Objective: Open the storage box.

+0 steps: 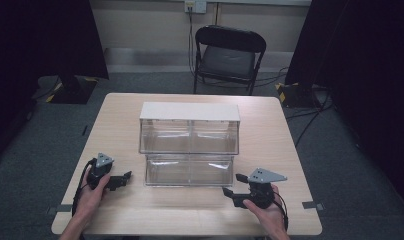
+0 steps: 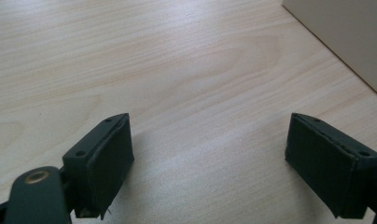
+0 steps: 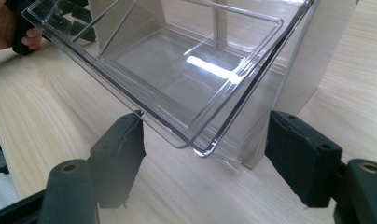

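A pale wooden table (image 1: pixel 270 210) carries a two-tier storage unit with a white top panel (image 1: pixel 190 111) and white side walls, and each tier holds a clear, hard plastic bin. The lower clear bin (image 1: pixel 189 170) stands at the front of the unit, nearest the person, midway between the two hands. In the right gripper view its rounded front corner (image 3: pixel 177 74) juts out toward the camera, tipped forward, with nothing visible inside it. It is likely light and rigid, but the glossy walls look slippery and the thin rim could crack under a hard squeeze. The safest hold is probably the doubled front lip close to the corner, pinched across its thickness, not across the smooth wall. The right gripper (image 1: pixel 233 184) rests low on the table just in front of that corner with its jaws wide apart; one pad sits close under the rim, though contact cannot be told. The left gripper (image 1: pixel 121 179) lies on bare tabletop beside the unit's white wall, its jaws spread wide with nothing between them.
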Tool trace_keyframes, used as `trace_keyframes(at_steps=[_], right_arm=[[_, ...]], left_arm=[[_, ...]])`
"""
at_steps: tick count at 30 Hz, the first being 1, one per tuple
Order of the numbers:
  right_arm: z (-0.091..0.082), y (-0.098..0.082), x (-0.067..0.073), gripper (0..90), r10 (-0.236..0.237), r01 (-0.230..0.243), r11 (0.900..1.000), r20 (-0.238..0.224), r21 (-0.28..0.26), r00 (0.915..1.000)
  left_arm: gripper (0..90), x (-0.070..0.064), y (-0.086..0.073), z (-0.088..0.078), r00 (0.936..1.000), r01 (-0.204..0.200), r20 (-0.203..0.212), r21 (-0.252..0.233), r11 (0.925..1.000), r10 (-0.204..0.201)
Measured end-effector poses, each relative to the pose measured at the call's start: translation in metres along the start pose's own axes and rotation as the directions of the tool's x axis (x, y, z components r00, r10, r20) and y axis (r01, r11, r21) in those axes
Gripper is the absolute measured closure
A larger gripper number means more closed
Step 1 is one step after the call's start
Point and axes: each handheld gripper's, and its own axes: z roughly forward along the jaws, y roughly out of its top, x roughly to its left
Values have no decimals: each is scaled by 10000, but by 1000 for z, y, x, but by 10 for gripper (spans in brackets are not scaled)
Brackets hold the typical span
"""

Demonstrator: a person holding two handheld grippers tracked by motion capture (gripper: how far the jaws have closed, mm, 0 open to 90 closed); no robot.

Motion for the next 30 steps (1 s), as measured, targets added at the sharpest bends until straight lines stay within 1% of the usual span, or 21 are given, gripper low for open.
trace_keyframes(at_steps=[11,18,21,22,30], right_arm=[[-2,2,2,277,7,-7,9999,-26,-148,10000],[-3,3,1,271,55,-58,9998,-143,-204,9999],[-3,5,1,266,3,-10,9995,-213,-322,9998],[-3,5,2,267,42,-47,9994,-146,-337,9999],[-3,7,1,266,43,-50,9993,-194,-383,9998]], left_arm=[[145,0,0,0,10000,15,36,15,10000,-15],[144,0,0,0,10000,24,34,13,10000,-24],[144,0,0,0,10000,24,36,13,10000,-24],[145,0,0,0,10000,24,36,13,10000,-24],[144,0,0,0,10000,25,34,12,10000,-25]])
